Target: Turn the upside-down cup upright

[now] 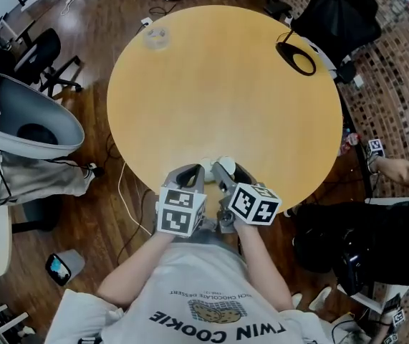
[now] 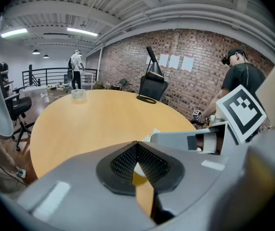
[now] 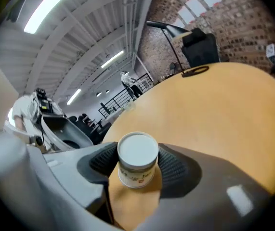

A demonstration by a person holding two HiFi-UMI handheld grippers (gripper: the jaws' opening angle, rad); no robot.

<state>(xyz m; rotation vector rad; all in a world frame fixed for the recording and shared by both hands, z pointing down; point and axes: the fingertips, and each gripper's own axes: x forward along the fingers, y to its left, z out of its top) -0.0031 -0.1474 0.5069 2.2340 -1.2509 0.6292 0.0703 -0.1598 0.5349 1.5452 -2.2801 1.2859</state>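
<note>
A small white paper cup [image 3: 137, 165] with print on its side sits between the pads of my right gripper [image 3: 138, 163], which is shut on it. Its closed flat base faces up, toward the camera. In the head view the cup [image 1: 225, 165] shows as a white patch at the near edge of the round wooden table [image 1: 225, 84], at the tips of the right gripper [image 1: 227, 172]. My left gripper [image 1: 190, 176] is close beside it on the left. Its pads meet at the tip [image 2: 137, 146], shut on nothing.
A clear plastic container [image 1: 155, 38] stands at the table's far left edge. A black loop [image 1: 296, 57] lies at the far right edge, next to a black chair [image 1: 337, 13]. A grey pod chair [image 1: 18, 117] stands left of the table. Another person [image 1: 405, 170] is at the right.
</note>
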